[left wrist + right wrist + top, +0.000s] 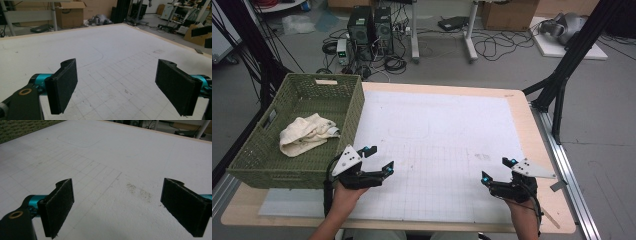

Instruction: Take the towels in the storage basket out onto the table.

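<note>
Two claws over the white mat on the table, both near the person's edge. Left claw spread wide, nothing between its pads; it sits just beside the near right corner of the green basket. Right claw also spread and empty, well apart from the left, over bare mat with a faint speckled smudge ahead of it.

The nearest thing to handle: a cream cloth, bunched in a loose heap on the basket floor, toward its left wall. Nothing touches it.

Judgement: the cloth looks light and limp, no stiffness, not fragile, not slippery. It will sag and trail when lifted. Best hold is a raised fold on top of the heap, pinched from above, since the basket walls block a sideways reach. The left claw is closer.
</note>
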The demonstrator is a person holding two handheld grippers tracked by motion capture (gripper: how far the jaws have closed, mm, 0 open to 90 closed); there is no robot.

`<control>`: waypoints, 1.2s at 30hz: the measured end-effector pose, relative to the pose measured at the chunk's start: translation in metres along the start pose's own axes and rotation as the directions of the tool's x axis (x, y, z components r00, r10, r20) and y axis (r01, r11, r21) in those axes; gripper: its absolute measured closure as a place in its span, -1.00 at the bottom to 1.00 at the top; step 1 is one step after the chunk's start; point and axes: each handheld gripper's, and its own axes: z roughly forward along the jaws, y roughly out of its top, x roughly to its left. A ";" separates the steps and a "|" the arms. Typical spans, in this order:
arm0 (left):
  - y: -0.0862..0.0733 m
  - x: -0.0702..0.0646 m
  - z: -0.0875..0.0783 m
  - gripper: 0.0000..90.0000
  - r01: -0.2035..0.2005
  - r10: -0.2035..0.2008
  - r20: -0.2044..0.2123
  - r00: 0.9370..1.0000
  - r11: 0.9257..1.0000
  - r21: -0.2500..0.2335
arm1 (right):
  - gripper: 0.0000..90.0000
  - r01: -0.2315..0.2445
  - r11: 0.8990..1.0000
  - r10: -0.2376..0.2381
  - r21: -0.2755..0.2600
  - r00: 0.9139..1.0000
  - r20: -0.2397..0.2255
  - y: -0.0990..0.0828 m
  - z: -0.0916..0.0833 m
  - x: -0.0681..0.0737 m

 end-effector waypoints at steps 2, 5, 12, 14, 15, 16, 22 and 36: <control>0.000 0.000 0.002 -0.59 0.010 -0.010 0.007 1.000 1.000 -0.002 | -0.76 0.000 1.000 0.000 -0.004 1.000 0.010 0.000 -0.001 0.000; 0.000 -0.002 0.004 -0.59 0.009 -0.009 0.011 1.000 1.000 0.002 | -0.76 -0.012 1.000 0.013 -0.011 1.000 0.014 0.000 -0.001 -0.002; 0.000 -0.004 0.005 -0.59 0.004 -0.004 0.022 1.000 1.000 0.009 | -0.76 0.002 1.000 -0.002 -0.004 1.000 0.025 -0.001 -0.001 -0.002; 0.001 -0.004 0.005 -0.59 0.004 -0.005 0.025 1.000 1.000 0.005 | -0.76 -0.001 1.000 0.001 -0.006 1.000 0.027 -0.001 -0.004 -0.002; 0.002 -0.004 0.005 -0.59 0.003 -0.003 0.029 1.000 1.000 0.004 | -0.76 0.000 1.000 0.000 -0.014 1.000 0.026 0.000 -0.004 -0.002; 0.002 -0.004 0.004 -0.59 0.003 -0.003 0.027 1.000 1.000 0.003 | -0.76 -0.002 1.000 0.002 -0.015 1.000 0.018 0.000 -0.005 -0.001; 0.007 -0.006 0.004 -0.61 0.007 -0.007 0.030 1.000 1.000 0.001 | -0.76 0.009 1.000 -0.009 0.005 1.000 0.012 -0.001 -0.005 0.002; 0.021 -0.007 -0.007 -0.56 0.016 -0.015 0.045 0.999 1.000 -0.016 | -0.76 0.018 1.000 -0.018 0.007 1.000 0.015 0.002 0.000 0.004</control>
